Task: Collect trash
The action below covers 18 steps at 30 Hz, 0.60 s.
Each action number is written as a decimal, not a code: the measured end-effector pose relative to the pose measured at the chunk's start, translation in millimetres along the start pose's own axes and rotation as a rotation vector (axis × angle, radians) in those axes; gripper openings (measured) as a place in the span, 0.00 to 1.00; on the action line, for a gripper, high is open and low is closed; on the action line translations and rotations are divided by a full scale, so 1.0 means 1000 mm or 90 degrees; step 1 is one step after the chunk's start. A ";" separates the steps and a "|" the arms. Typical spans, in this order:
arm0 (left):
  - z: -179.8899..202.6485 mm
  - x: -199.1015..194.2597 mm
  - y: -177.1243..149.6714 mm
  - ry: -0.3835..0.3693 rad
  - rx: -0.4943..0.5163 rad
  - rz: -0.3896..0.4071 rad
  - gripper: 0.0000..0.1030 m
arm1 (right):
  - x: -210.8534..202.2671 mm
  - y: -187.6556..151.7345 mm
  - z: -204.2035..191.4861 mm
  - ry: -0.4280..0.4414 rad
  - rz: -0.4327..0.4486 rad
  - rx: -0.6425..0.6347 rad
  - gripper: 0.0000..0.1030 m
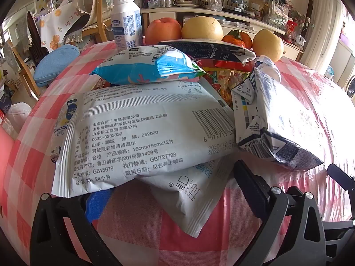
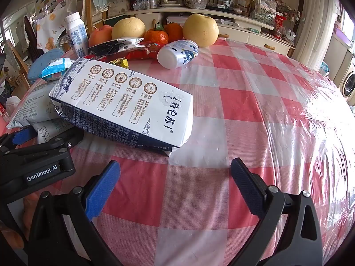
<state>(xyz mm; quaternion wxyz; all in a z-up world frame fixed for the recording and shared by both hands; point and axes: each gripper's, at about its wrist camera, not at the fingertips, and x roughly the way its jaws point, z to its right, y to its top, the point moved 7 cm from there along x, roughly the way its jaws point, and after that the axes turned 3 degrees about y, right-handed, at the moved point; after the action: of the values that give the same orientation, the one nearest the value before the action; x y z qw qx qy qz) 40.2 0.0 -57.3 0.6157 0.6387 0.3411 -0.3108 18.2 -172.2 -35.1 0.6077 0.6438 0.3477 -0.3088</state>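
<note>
A big white wipes packet [image 1: 144, 137] lies on a second white packet [image 1: 190, 195], both reaching between the fingers of my left gripper [image 1: 173, 197]. That gripper is open, and the big packet's corner covers its blue pad [image 1: 95, 208]. A blue-and-white packet [image 1: 146, 66] sits behind them. To the right lies a squashed white-and-navy milk carton [image 2: 124, 104]. My right gripper [image 2: 174, 186] stands open over bare cloth just short of the carton. Farther back lie a white bottle on its side [image 2: 177, 54], a red wrapper [image 2: 144, 52] and a flattened dark carton [image 2: 111, 46].
The table's red-and-white checked cloth [image 2: 255, 110] has a shiny plastic cover. At the far edge stand pears [image 2: 200, 30], oranges [image 2: 157, 36], an apple [image 1: 163, 31] and an upright white bottle [image 1: 126, 20]. A blue-cushioned chair [image 1: 55, 64] is at the left, with cluttered shelves behind.
</note>
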 end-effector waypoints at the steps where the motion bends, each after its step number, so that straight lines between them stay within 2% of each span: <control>1: 0.000 0.000 0.000 -0.002 -0.001 0.000 0.97 | 0.000 0.000 0.000 0.001 0.000 0.000 0.96; 7: -0.001 -0.002 -0.003 -0.017 0.004 -0.015 0.96 | -0.004 -0.002 -0.002 -0.013 -0.018 0.028 0.96; 9: -0.003 -0.007 -0.004 -0.033 -0.008 -0.024 0.96 | -0.017 0.003 -0.002 -0.030 0.011 0.019 0.96; 13: -0.009 -0.030 0.003 -0.039 -0.021 0.009 0.96 | -0.047 0.014 0.006 -0.052 0.075 0.018 0.96; 18: -0.016 -0.064 0.010 -0.061 -0.033 0.036 0.96 | -0.086 0.031 0.017 -0.045 0.140 0.052 0.96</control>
<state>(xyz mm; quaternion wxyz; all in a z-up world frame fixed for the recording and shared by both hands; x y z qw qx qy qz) 11.8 12.2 1.6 0.6562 0.6163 0.3007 -0.3148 -4.7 -195.6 51.4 0.6232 0.6907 0.2407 -0.2769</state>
